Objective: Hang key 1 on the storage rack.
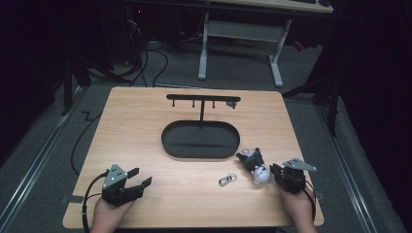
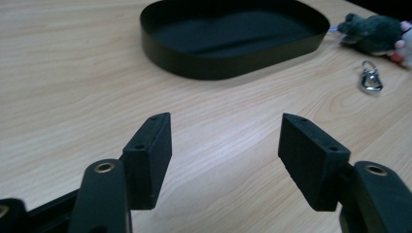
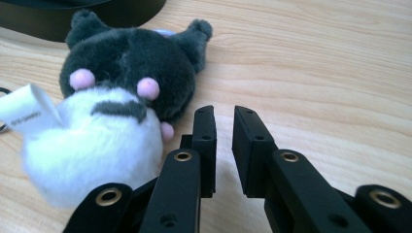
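- Right tool (image 3: 223,116): jaws slightly parted, nothing between them; the plush toy (image 3: 111,111) lies on the tabletop (image 3: 316,63) just beside it.
- Left tool (image 2: 226,145): released, jaws wide, well apart from the toy.

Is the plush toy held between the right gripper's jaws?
No, the plush toy lies on the table beside the right gripper, whose jaws have nothing between them.

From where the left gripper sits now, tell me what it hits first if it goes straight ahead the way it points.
Probably the black oval tray: in the left gripper view it lies ahead of the left gripper, whose fingers stand open over bare table. It points slightly downward, so the tabletop could come first; depth is unclear.
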